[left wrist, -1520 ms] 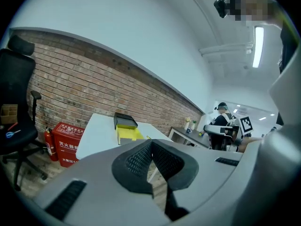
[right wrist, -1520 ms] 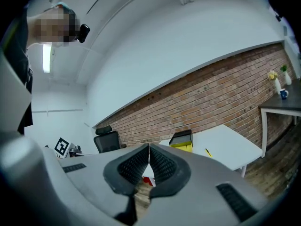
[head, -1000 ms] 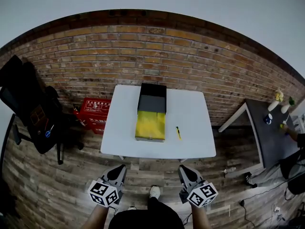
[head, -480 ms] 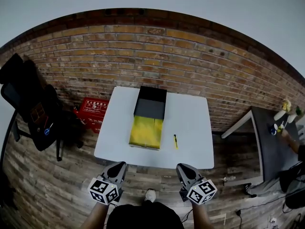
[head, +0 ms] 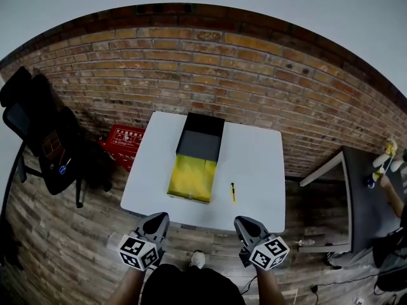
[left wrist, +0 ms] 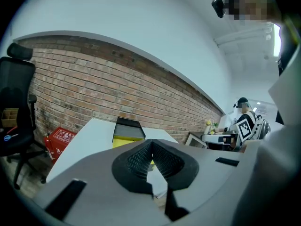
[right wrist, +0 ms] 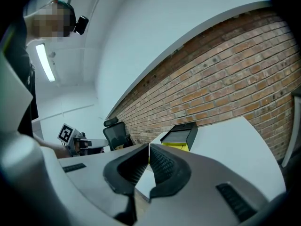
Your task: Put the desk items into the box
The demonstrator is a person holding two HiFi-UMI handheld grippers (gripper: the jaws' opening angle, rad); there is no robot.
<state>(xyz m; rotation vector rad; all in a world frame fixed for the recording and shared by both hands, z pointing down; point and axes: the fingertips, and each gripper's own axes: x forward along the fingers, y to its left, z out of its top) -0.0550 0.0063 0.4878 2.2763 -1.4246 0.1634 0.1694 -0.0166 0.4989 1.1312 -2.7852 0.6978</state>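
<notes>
One left claw (head: 159, 217) pressed together, one right claw (head: 241, 221) likewise, one box (head: 191, 176), one pen (head: 233, 192), one white table (head: 255, 157).

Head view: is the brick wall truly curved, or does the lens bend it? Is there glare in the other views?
Head view: the lens bends it; the brick wall bows into an arch, and the light is even. Left gripper view: same bending, dark corners, a bright light at the upper right. Right gripper view: a ceiling lamp glares at the upper left.
</notes>
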